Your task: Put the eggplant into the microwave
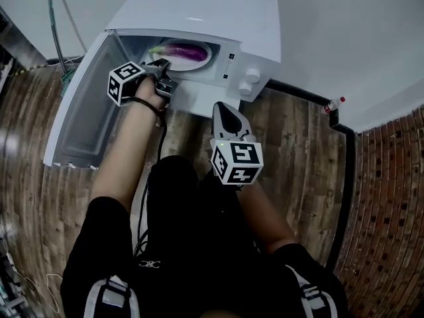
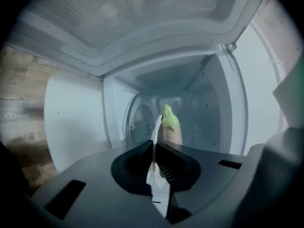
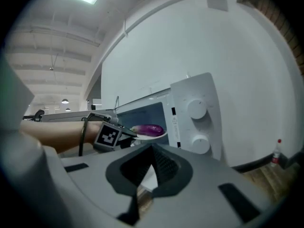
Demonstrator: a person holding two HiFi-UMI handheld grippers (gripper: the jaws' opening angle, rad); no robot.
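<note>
A purple eggplant [image 1: 184, 50] with a green stem lies on a white plate [image 1: 201, 62] in the mouth of the white microwave [image 1: 199, 12], whose door [image 1: 79, 114] hangs open to the left. My left gripper [image 1: 164, 68] is shut on the plate's near rim. In the left gripper view the plate [image 2: 156, 137] shows edge-on between the jaws of my left gripper [image 2: 154, 151], with the eggplant's stem end [image 2: 169, 121] beyond it inside the oven. My right gripper [image 1: 224, 109] is shut and holds nothing, a little in front of the microwave. From the right gripper [image 3: 152, 151] I see the eggplant [image 3: 148, 129] on its plate [image 3: 154, 136].
The microwave stands on a wooden floor against a white wall. Two round knobs [image 3: 197, 109] sit on its right panel. A small bottle with a red cap [image 1: 333, 105] stands by a black pipe [image 1: 348, 177] at the right. Brick flooring lies further right.
</note>
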